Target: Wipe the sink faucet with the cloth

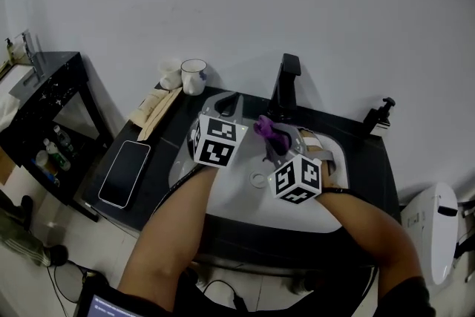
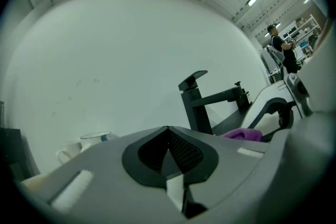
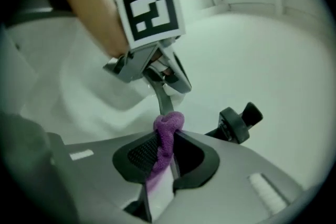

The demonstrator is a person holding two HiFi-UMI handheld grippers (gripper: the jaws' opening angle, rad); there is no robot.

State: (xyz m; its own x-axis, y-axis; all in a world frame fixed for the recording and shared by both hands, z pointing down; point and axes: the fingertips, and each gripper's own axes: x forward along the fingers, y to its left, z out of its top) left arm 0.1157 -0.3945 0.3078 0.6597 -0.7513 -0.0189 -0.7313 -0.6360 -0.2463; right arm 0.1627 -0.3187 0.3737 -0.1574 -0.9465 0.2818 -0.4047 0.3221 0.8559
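Head view: the right gripper [image 1: 277,148] clamps the bunched purple cloth [image 1: 266,128] over the sink [image 1: 230,193], just in front of the black faucet [image 1: 286,85]. The left gripper [image 1: 227,106], jaws together and empty, hovers beside it. A good wipe probably means pressing the cloth's protruding fold flat against the faucet body and stroking along it.

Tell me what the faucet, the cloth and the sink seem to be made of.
Faucet: probably metal, matte black finish; crisp square edges, little glare.
Cloth: soft purple fabric, perhaps microfiber; fuzzy surface, bunched folds.
Sink: apparently glazed white ceramic; smooth pale bowl, though plastic or resin cannot be excluded.
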